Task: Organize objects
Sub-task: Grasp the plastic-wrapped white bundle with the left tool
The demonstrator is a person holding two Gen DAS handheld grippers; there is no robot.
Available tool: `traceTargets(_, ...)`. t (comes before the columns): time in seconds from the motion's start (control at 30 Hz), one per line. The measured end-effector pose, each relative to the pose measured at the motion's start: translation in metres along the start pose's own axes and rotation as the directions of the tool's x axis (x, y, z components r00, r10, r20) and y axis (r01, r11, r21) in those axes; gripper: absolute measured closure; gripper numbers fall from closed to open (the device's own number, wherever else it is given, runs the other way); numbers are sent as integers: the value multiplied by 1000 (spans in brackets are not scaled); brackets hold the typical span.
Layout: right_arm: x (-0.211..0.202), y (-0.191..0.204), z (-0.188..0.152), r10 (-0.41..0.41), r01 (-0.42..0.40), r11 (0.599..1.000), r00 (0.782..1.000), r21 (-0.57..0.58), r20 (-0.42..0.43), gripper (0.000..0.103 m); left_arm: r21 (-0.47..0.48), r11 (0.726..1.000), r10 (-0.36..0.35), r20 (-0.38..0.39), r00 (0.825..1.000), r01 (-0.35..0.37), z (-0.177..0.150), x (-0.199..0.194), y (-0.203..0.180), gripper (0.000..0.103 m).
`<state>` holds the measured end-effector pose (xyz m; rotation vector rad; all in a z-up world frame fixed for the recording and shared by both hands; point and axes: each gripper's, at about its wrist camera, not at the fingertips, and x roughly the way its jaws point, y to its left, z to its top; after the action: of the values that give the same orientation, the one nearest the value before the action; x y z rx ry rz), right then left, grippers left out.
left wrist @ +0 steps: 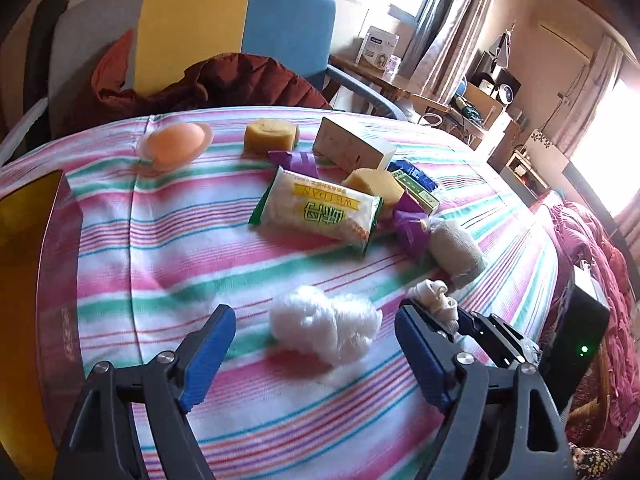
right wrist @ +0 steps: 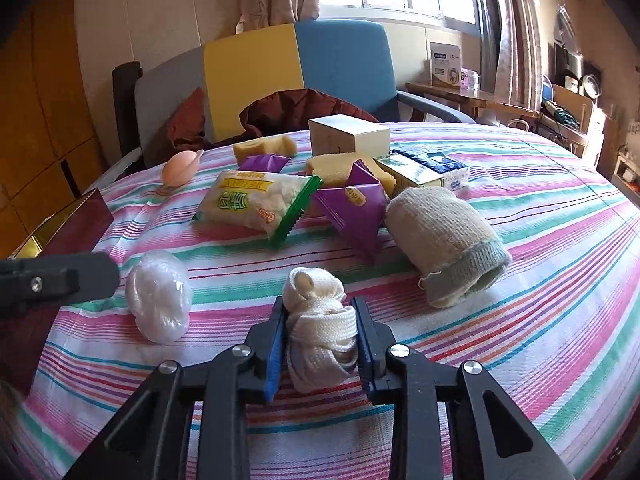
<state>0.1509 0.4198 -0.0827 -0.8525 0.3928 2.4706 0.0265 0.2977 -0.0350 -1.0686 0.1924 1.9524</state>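
Cord bundle (right wrist: 320,328) sits clamped between the pads of the right gripper (right wrist: 320,344), resting on the striped bench (right wrist: 520,320). Left gripper (left wrist: 316,344) stands wide apart, gripping nothing, with the white fluffy ball (left wrist: 324,326) lying between its fingertips, touching neither pad.

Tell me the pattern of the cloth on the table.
Pink, white and green stripes on the cloth; clearest in the right wrist view.

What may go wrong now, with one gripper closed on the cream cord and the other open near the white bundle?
The cream cord bundle is loosely wound in the shut right gripper; a loop may slip out on lifting. The open left gripper frames the white fluffy bundle close beside the right one, so they might collide.
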Motion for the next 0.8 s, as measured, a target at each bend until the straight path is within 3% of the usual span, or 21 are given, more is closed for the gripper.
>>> traceTargets(0.27,0,0,0,1,-1,1000,1000,2,4,72,78,997,-13,-19,1000,14,-4,32,-6,21)
traceTargets(0.33,0,0,-1,0,0,1000,1000,1,5,72,101,995,-2,-39,999,6,-9,40,-6,30)
traceTargets(0.47,0,0,-1,-3,3,1000,1000,-1,6,72,151,988,14,20,1000,-17,-18,35,-6,34)
traceTargets(0.8,0,3,-1,-17,17,1000,1000,-14,7,72,106,994,20,48,999,-25,-29,23,0,38)
